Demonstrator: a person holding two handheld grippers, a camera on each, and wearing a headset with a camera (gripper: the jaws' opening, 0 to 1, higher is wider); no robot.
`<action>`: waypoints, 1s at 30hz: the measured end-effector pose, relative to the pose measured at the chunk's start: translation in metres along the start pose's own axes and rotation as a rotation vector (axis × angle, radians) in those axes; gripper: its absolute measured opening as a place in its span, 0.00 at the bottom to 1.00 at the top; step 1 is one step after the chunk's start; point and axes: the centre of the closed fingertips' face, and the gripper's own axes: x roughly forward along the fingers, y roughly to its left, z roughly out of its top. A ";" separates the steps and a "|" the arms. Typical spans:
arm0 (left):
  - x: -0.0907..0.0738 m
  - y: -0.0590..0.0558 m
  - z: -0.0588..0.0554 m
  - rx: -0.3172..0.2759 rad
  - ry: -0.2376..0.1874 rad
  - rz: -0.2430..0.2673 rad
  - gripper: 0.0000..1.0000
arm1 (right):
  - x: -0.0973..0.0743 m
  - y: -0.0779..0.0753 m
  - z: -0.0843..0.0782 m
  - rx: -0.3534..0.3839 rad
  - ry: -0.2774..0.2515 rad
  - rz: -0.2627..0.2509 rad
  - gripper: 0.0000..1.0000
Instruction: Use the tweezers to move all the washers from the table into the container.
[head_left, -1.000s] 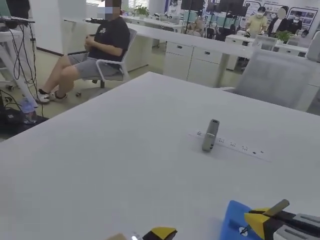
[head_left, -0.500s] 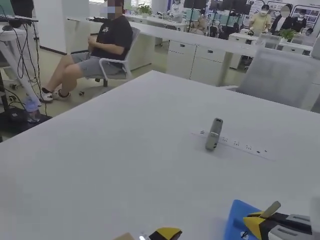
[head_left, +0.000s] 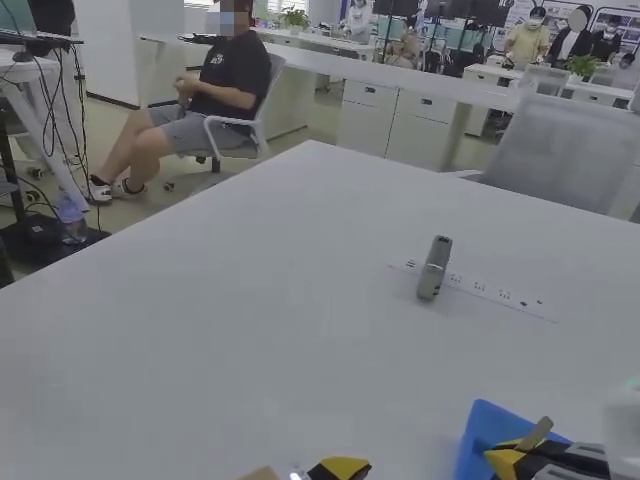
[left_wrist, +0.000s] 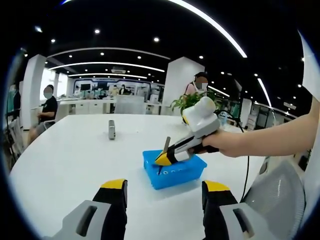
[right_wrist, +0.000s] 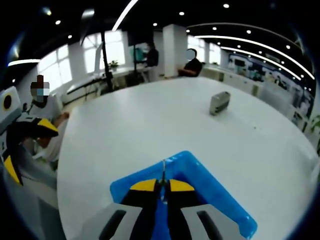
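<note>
Here, the white table (head_left: 250, 320) holds a blue container (head_left: 478, 445); office desks (head_left: 420, 85) behind.

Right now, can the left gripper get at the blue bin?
Probably yes. The left gripper is open, with bare table between it and the bin's near wall. The right gripper, shut on the tweezers, hangs over the bin's top, so coming in from above looks blocked.

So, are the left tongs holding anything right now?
No, the left tongs are wide open with nothing between them, just the white table beyond the gap.
</note>
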 end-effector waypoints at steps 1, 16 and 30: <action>0.000 0.000 0.000 0.001 0.001 0.000 0.59 | 0.000 0.000 0.000 0.005 -0.001 0.002 0.03; 0.000 0.000 -0.001 0.002 0.004 -0.002 0.59 | -0.010 -0.003 0.014 0.019 -0.048 -0.015 0.04; -0.002 0.001 0.003 -0.016 -0.020 -0.001 0.59 | -0.044 0.001 0.032 -0.003 -0.124 -0.052 0.04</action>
